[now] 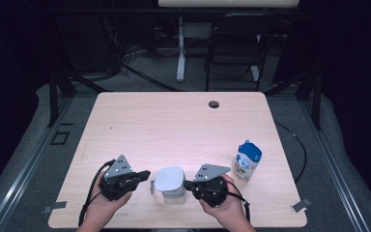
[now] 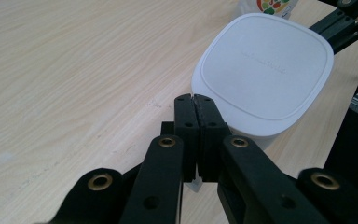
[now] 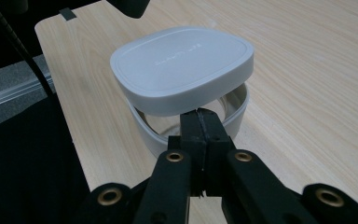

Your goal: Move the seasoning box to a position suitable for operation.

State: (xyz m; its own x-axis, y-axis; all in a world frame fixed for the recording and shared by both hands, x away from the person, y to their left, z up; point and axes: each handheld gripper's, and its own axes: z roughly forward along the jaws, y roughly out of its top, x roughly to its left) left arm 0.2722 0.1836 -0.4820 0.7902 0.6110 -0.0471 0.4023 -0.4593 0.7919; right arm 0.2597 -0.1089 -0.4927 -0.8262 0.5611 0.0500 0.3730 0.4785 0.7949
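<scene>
White box [image 1: 170, 186] is sitting near the front edge of the tabletop [image 1: 174, 121], about midway along it, its lid [image 3: 182, 65] resting tilted on the base [image 3: 233, 112], with a gap showing under the lid in the right gripper view. Left tool [image 1: 146, 174] is lying just left of the box, jaws clenched together on nothing, tips right at the lid's rim. Right tool [image 1: 187, 184] is pressing in from the right, jaws likewise clenched, tips touching the base wall under the lid. Blue-capped bottle [image 1: 247, 159] is standing apart toward the right edge.
</scene>
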